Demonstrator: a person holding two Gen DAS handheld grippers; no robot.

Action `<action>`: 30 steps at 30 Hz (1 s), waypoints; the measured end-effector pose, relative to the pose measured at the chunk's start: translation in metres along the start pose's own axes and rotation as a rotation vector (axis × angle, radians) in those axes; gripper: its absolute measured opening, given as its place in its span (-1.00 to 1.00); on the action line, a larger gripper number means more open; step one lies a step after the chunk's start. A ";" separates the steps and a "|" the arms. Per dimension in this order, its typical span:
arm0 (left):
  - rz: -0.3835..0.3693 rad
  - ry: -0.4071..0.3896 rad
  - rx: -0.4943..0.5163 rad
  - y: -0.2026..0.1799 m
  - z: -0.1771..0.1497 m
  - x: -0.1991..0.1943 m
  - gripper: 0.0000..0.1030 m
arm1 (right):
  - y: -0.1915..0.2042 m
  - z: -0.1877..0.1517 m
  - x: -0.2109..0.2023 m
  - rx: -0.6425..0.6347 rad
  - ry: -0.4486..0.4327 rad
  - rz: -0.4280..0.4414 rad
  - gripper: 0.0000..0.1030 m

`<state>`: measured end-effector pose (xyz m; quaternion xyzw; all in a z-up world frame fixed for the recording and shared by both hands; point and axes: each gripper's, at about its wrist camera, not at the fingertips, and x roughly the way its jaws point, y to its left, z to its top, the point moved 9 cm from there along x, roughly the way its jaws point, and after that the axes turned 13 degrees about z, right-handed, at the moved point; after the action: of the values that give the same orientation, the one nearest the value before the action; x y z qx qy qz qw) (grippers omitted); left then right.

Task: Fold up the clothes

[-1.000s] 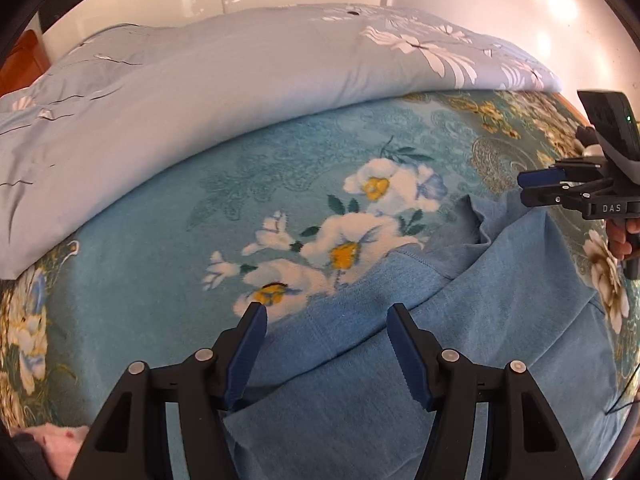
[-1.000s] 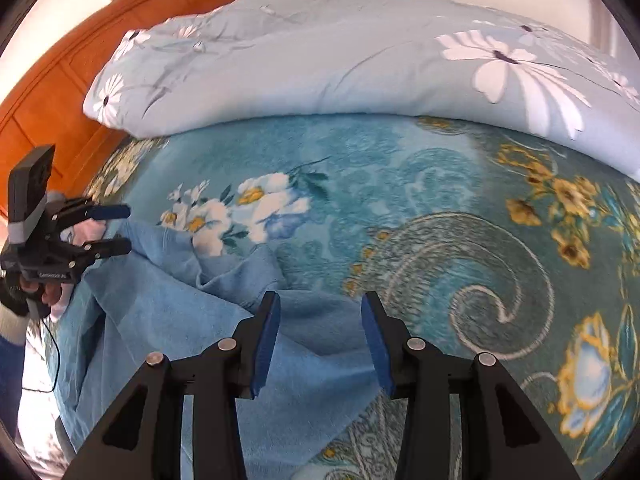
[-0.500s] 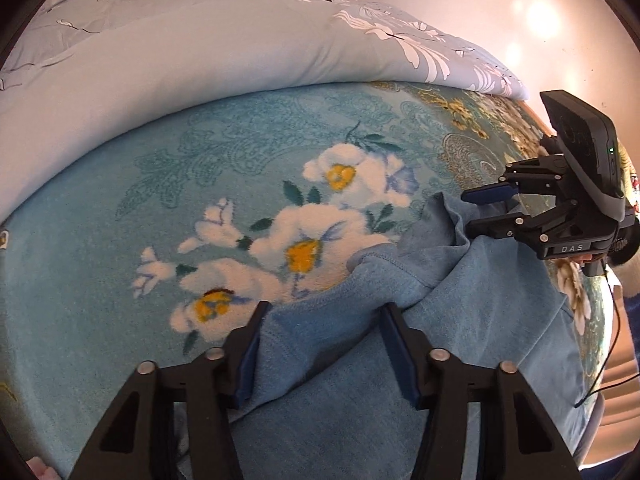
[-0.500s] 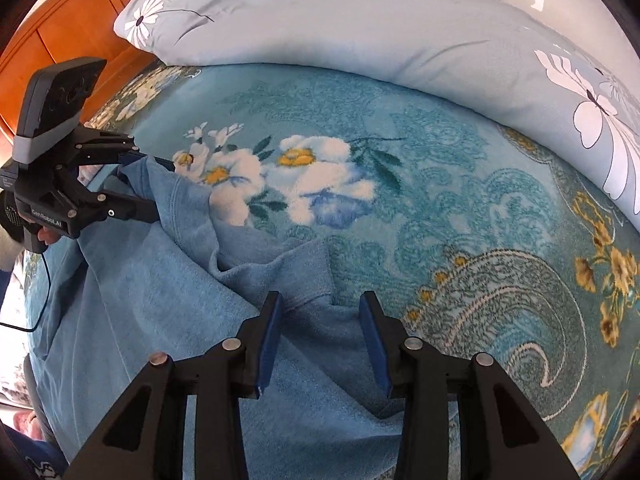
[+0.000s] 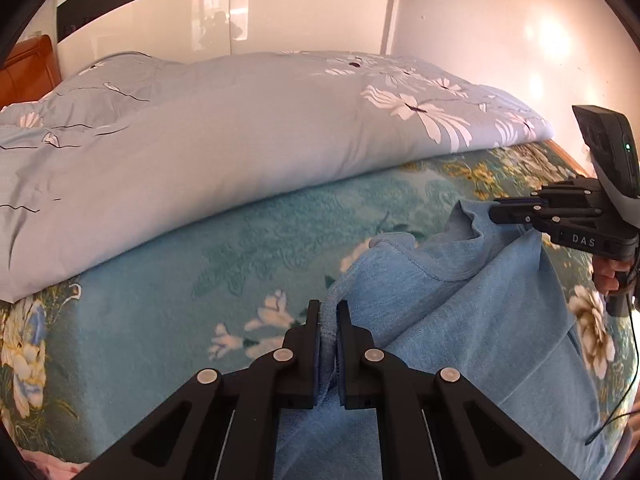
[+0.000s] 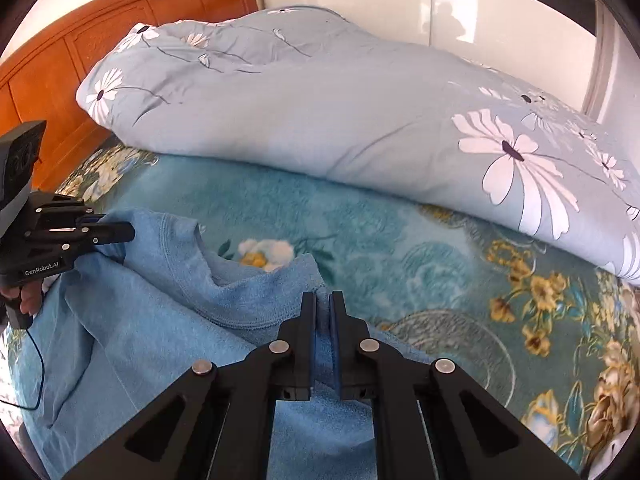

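A light blue shirt [image 5: 460,320] lies rumpled on the floral blanket, its neckline toward the far side. My left gripper [image 5: 328,308] is closing its jaws on the shirt's shoulder edge, with fabric pinched between the pads. In the right wrist view, my right gripper [image 6: 323,298] is likewise closing on the other shoulder of the shirt [image 6: 160,340], and cloth shows between its blue pads. Each gripper appears in the other's view, the right gripper [image 5: 496,212] and the left gripper [image 6: 130,232], both lifting the shirt's top edge off the bed.
A teal floral blanket [image 5: 180,280] covers the bed. A bulky grey-blue flowered duvet [image 5: 240,140] lies across the far side. An orange wooden headboard [image 6: 80,40] stands at the left and a pale wall [image 5: 500,40] behind. A cable [image 6: 36,360] hangs from the left gripper.
Both grippers went from wide open around the shirt's shoulder edges to closed on the fabric. Both have risen, and the shirt's top edge lifts with them.
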<state>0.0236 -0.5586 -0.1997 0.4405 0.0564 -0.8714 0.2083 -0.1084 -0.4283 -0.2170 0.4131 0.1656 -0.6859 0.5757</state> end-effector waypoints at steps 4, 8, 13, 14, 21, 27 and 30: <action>0.048 0.071 -0.024 0.005 -0.001 0.036 -0.87 | -0.017 0.005 0.028 0.037 0.045 -0.027 -0.88; 0.081 0.158 -0.011 0.005 -0.021 0.069 -0.86 | -0.028 -0.006 0.055 0.060 0.112 -0.045 -0.88; 0.014 0.175 -0.028 -0.001 -0.029 0.065 -0.80 | -0.029 -0.010 0.058 0.060 0.136 -0.056 -0.85; -0.006 0.176 -0.030 -0.003 -0.029 0.060 -0.74 | -0.028 -0.008 0.051 0.054 0.123 -0.059 -0.84; 0.055 0.098 -0.069 0.014 -0.046 -0.028 0.04 | 0.001 -0.035 -0.043 0.070 -0.003 -0.020 -0.84; 0.183 0.037 -0.161 0.034 -0.132 -0.107 0.17 | 0.047 -0.177 -0.099 0.153 0.051 0.028 -0.84; 0.202 0.027 -0.210 0.031 -0.177 -0.132 0.17 | 0.068 -0.238 -0.111 0.221 0.083 0.054 -0.84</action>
<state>0.2369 -0.4958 -0.1999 0.4311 0.1057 -0.8294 0.3391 0.0437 -0.2075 -0.2595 0.5065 0.1015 -0.6666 0.5374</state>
